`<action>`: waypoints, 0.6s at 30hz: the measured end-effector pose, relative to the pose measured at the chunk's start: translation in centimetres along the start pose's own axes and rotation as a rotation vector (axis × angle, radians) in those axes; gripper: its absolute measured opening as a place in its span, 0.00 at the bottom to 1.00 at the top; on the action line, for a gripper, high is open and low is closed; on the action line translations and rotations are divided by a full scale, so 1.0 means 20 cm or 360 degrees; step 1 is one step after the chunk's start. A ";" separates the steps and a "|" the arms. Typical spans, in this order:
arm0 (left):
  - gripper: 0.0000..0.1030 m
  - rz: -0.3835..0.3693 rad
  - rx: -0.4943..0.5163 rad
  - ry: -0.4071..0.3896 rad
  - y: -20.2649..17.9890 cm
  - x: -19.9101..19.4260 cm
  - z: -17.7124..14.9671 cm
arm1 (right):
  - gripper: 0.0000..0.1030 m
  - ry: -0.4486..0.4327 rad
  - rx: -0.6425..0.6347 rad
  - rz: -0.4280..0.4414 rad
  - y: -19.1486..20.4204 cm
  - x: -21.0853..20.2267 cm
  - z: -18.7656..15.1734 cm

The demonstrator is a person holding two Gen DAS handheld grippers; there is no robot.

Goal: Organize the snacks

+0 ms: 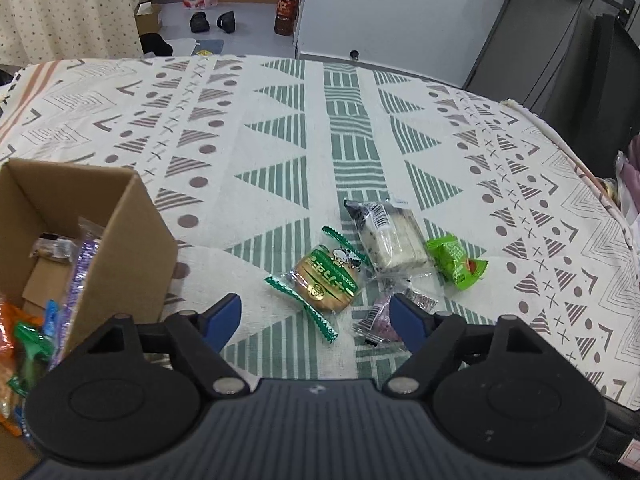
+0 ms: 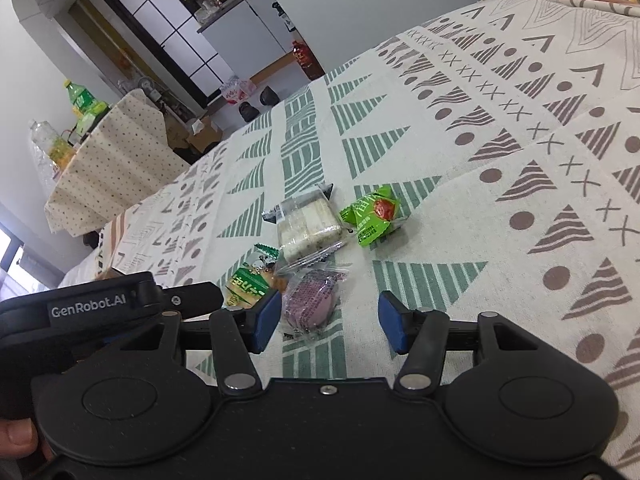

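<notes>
At 9 o'clock in the left wrist view, cardboard box (image 1: 92, 240) stands open on the patterned tablecloth (image 1: 280, 128); inside: a purple-striped packet (image 1: 80, 268) leaning on the right wall, a dark small wrapper (image 1: 52, 246) at the back, orange and green packets (image 1: 24, 336) at the near corner, partly cut off. Four loose snacks cluster on the cloth right of the box. Green-edged round cake packet (image 1: 320, 280) has its long axis running 11 to 5 o'clock, crimped ends at both. White sandwich-cake pack (image 1: 390, 240) runs 11 to 5, barcode end toward 11. Bright green packet (image 1: 456, 262) sits just beside it at 3 o'clock, touching or nearly so. Purple snack packet (image 1: 380, 312) lies nearest, its edge behind the left gripper's right finger. Left gripper (image 1: 316, 320) is spread wide, holding nothing, the cake packet just ahead at 12 o'clock between the finger lines. Right gripper (image 2: 326, 320) is also wide apart and empty; purple snack packet (image 2: 312, 300) lies at 11 o'clock, just inside its left finger, contact unclear. A fingertip (image 2: 16, 436) shows at 8 o'clock.
</notes>
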State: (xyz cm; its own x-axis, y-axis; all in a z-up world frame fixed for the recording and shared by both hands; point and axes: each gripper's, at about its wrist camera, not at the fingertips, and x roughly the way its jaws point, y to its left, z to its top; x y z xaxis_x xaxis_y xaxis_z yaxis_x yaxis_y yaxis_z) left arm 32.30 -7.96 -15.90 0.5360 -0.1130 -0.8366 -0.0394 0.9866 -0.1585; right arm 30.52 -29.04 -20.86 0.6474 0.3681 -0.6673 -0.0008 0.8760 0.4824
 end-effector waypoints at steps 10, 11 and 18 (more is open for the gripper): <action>0.71 -0.0009 -0.0014 0.0029 0.04 0.12 0.00 | 0.43 0.0073 -0.0053 -0.0017 0.02 0.11 -0.02; 0.71 -0.0004 -0.0011 0.0028 0.04 0.13 0.00 | 0.37 0.0080 -0.0047 -0.0008 0.02 0.12 -0.02; 0.71 0.0040 0.0027 0.0008 0.05 0.18 0.00 | 0.09 0.0100 -0.0053 -0.0010 0.01 0.12 -0.02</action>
State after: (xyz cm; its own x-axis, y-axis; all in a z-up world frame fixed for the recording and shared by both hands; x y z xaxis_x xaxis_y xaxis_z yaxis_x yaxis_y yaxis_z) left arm 34.23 -7.31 -19.07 0.5308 -0.0887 -0.8428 -0.0383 0.9910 -0.1284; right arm 31.71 -27.82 -22.59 0.5986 0.3804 -0.7050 -0.0229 0.8878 0.4596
